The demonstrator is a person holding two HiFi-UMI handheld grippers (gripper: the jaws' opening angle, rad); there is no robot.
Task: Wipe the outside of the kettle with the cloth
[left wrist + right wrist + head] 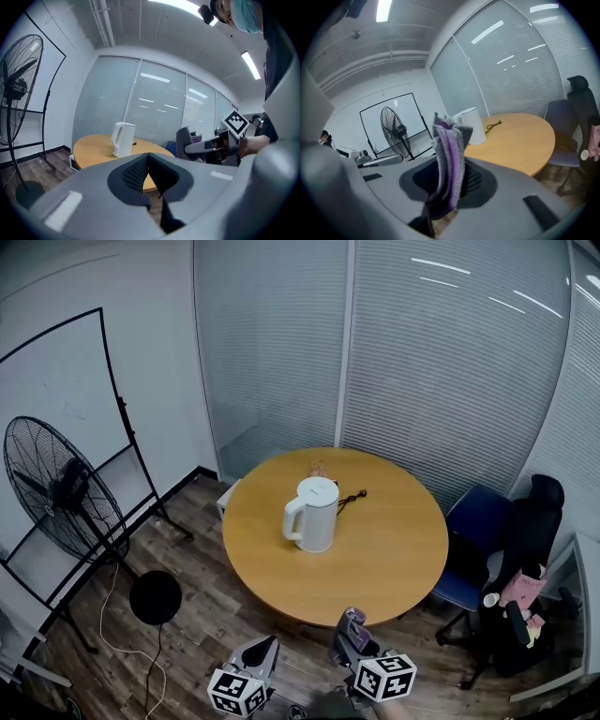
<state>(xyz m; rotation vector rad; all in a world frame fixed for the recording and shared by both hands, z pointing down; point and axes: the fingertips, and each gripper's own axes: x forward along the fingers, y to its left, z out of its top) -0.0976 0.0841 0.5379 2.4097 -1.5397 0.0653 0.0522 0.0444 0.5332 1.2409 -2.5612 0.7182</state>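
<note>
Nearest, just short of the round table (394, 559), the right gripper (451, 183) pinches a soft, limp cloth (449, 159), the left gripper (149, 174) is closed and empty; mid-table stands the kettle (314, 514), likely light, slippery, best steadied by its handle (292, 519).

The kettle (314, 517) stands near the middle of the table (394, 559) (a cord (352, 496) just behind it), with a fan (56, 488) at left and a chair (480, 521) at right.
</note>
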